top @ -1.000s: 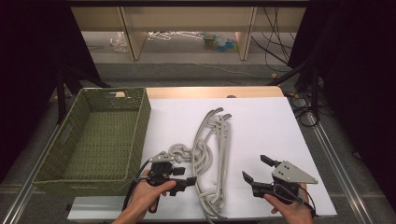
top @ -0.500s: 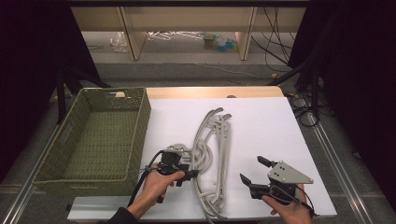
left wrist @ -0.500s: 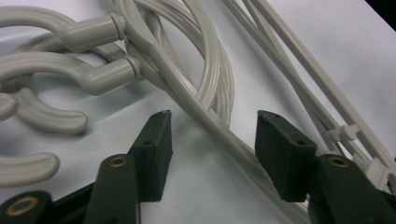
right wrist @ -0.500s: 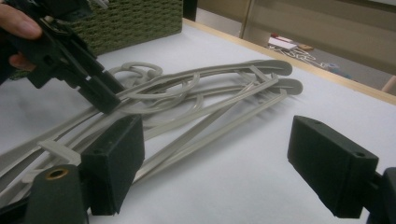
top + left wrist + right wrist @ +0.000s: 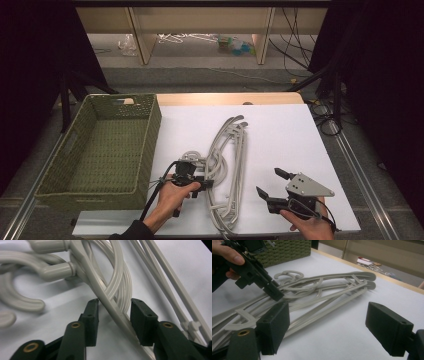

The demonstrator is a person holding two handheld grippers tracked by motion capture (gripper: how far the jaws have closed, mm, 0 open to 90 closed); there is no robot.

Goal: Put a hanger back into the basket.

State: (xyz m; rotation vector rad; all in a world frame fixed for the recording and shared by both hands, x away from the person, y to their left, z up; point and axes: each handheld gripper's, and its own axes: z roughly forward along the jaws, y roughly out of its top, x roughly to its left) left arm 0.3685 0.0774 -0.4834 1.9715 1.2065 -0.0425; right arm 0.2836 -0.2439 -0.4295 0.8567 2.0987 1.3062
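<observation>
A green woven basket (image 5: 107, 145) sits at the left of the bench (image 5: 280, 125), its long side running away from the person. Just right of it, the left gripper (image 5: 205, 183), held in the left hand (image 5: 172, 195), reaches into a pile of grey plastic hangers (image 5: 227, 170) that lies on the white sheet in the middle of the bench, hooks toward the basket. In the left gripper view its fingers (image 5: 91, 317) are spread, one on each side of a hanger arm (image 5: 110, 307); the left finger looks to be touching that arm, though whether it truly presses on it is hard to tell. The curved hooks (image 5: 27, 297) lie just beyond.

The hangers stretch from the near edge of the bench toward its far side, stacked and overlapping.

To the right, apart from the pile, the right gripper (image 5: 271, 185) hovers near the front edge in the right hand (image 5: 312, 225), a grey plate (image 5: 307, 185) on top. Its fingers (image 5: 274, 325) are spread wide with nothing between them, pointing toward the hangers (image 5: 324, 295) and the left gripper (image 5: 273, 291).
</observation>
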